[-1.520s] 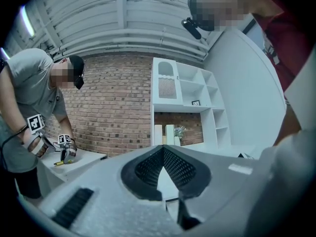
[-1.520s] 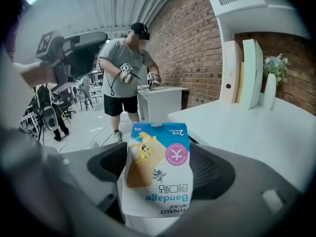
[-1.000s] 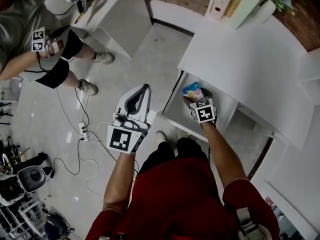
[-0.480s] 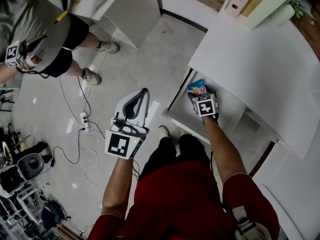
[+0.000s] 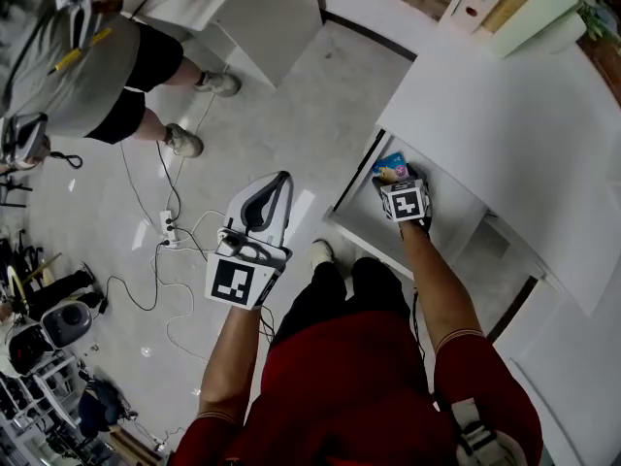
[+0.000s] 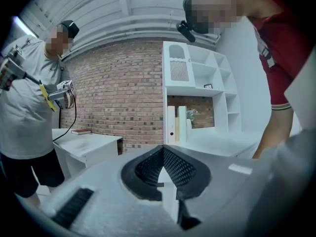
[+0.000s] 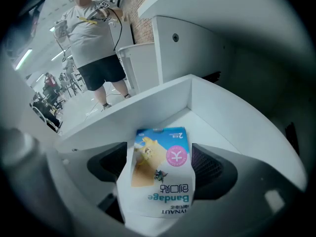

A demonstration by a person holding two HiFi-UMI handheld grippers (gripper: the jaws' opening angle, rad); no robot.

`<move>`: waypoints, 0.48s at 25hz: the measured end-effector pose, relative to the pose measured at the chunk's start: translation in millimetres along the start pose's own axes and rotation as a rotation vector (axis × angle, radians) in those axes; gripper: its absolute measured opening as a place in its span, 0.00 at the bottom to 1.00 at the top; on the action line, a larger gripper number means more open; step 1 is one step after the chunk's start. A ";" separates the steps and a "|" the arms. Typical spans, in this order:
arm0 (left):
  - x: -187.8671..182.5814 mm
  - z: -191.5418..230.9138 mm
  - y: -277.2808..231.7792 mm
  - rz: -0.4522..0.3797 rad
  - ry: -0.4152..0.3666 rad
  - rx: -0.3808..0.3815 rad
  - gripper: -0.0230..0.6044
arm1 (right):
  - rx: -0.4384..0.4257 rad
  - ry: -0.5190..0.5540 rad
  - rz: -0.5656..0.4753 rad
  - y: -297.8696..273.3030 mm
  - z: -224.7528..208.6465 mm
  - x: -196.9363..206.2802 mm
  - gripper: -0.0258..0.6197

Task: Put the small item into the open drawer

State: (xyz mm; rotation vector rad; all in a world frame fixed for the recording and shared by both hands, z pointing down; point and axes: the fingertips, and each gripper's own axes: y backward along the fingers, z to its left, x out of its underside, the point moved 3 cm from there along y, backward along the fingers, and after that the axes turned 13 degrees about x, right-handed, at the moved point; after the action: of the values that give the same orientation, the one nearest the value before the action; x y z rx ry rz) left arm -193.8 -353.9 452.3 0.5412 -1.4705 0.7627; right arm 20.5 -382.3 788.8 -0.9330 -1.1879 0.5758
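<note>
The small item is a blue and white bandage packet [image 7: 160, 177] with a pink round mark. My right gripper [image 7: 160, 168] is shut on it, one pad on each side. In the head view the packet [image 5: 390, 169] and my right gripper [image 5: 396, 179] are inside the open white drawer [image 5: 361, 219], near its far left corner. The drawer's floor and side wall [image 7: 232, 127] show just beyond the packet. Out to the left, my left gripper [image 5: 277, 179] hangs over the floor, shut and holding nothing; its jaw tips [image 6: 163, 154] meet.
The white desk top [image 5: 505, 115] overhangs the drawer on the right, with books and a plant at its far edge. Another person [image 5: 87, 76] stands at a second white desk [image 5: 243, 8] at the upper left. A power strip and cables [image 5: 167, 231] lie on the floor.
My right gripper has carried the packet a little deeper into the drawer. The left gripper has barely moved. The other person has shifted toward the upper left.
</note>
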 end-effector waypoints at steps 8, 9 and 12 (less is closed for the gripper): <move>-2.4 -2.7 -4.0 -0.022 0.003 0.036 0.05 | -0.029 0.009 -0.073 30.2 3.1 -20.7 0.69; -4.5 -4.3 -3.5 -0.028 0.004 0.042 0.05 | -0.031 0.011 -0.091 39.8 3.9 -25.6 0.68; -10.1 -10.2 -5.5 -0.044 -0.002 0.065 0.05 | -0.039 0.019 -0.140 67.6 3.4 -38.6 0.64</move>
State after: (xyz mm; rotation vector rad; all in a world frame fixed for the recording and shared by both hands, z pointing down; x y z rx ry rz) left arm -182.3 -351.2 442.4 0.6221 -1.4350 0.7779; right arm 11.5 -377.1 711.5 -0.8785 -1.2405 0.4321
